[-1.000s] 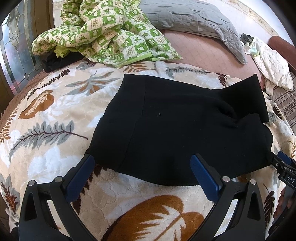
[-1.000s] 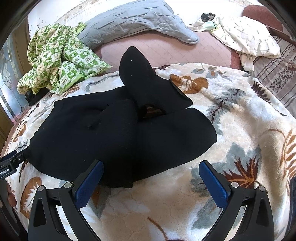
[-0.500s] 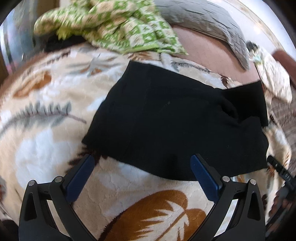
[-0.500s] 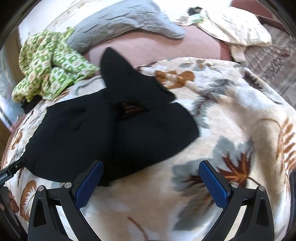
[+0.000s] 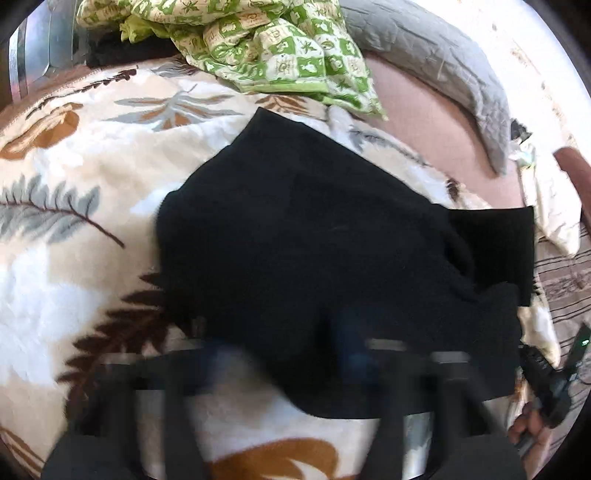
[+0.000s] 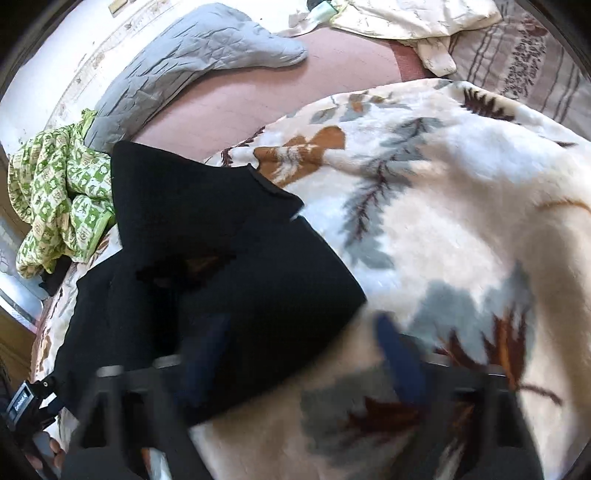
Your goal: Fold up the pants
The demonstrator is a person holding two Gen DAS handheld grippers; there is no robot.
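The black pants [image 5: 314, 251] lie partly folded on a cream leaf-print blanket [image 5: 74, 221]. They also show in the right wrist view [image 6: 207, 258], with one leg end pointing up-left. My left gripper [image 5: 280, 354] is motion-blurred, its jaws narrower than before, at the pants' near edge. My right gripper [image 6: 303, 362] is also blurred, jaws apart, its left finger over the pants' near edge and its right finger over the blanket [image 6: 443, 221]. Whether either one holds cloth is unclear.
A green checked quilt [image 5: 266, 48] and a grey pillow [image 5: 436, 62] lie at the back on a pink sheet [image 5: 424, 125]. A cream garment [image 6: 410, 18] and a striped cover [image 6: 524, 62] are at the far right. The other gripper shows at each view's edge.
Both grippers dropped closer to the pants' near edge and now blur with motion. Their jaws appear narrower than before. The pants have kept their shape.
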